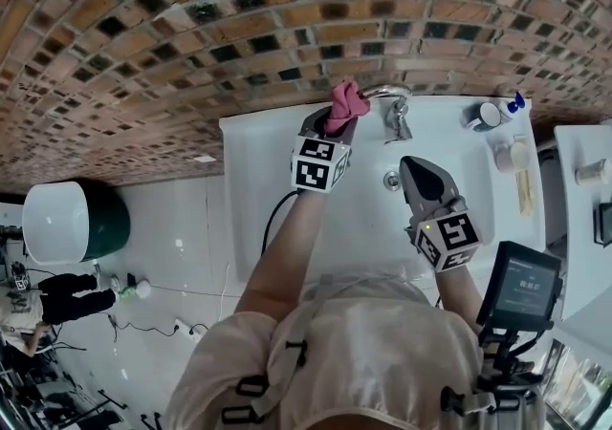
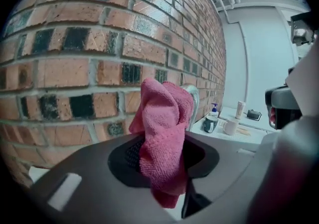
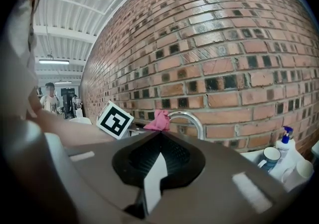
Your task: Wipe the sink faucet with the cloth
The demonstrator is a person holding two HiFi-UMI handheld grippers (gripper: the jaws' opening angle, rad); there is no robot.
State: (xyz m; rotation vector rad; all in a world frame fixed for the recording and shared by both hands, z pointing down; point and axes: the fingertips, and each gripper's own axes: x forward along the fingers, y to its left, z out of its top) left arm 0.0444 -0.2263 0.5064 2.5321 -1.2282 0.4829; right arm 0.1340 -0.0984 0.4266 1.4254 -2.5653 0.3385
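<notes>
Because the left tongs are clamped on the bunched pink microfibre cloth, its free folds meet the curved chrome faucet at the white sink's back edge, while the right tongs (closed, empty) hang clear over the basin, seemingly to leave room.

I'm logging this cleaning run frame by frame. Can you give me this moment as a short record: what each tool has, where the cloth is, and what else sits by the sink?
left tool: shut on the pink cloth
cloth position: bunched against the curved spout of the faucet, close to the brick wall
right tool: shut, empty, above the sink
nearby: dark mug and soap bottle, to the faucet's right in the head view
</notes>
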